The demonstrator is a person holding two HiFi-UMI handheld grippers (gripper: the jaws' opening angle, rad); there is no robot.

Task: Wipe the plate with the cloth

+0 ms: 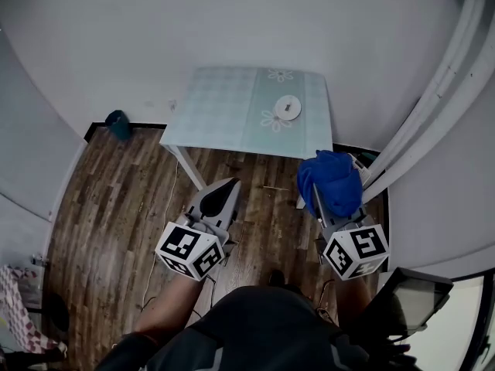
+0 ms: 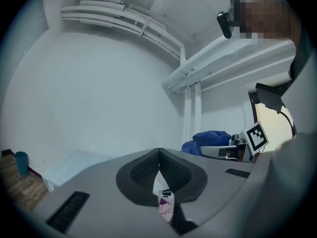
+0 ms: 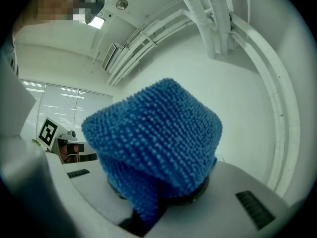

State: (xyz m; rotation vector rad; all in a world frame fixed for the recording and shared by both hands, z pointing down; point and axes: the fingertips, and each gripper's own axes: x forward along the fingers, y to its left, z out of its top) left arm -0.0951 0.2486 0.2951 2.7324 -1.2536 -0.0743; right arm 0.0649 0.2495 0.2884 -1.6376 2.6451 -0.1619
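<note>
A small white plate [image 1: 287, 107] lies on the pale checked table [image 1: 224, 110], towards its right side. My right gripper [image 1: 329, 178] is shut on a bunched blue cloth [image 1: 331, 180] that hides its jaws; the cloth [image 3: 153, 145] fills the middle of the right gripper view. My left gripper [image 1: 226, 189] is shut with nothing between its jaws, which meet in the left gripper view [image 2: 158, 157]. Both grippers hang over the wooden floor, short of the table's near edge. The cloth [image 2: 208, 140] and right gripper also show in the left gripper view.
A dark teal object [image 1: 117, 124] stands on the floor by the wall, left of the table. White pipes [image 1: 456, 68] run along the curved wall at right. The table's white leg [image 1: 186, 165] stands in front of my left gripper.
</note>
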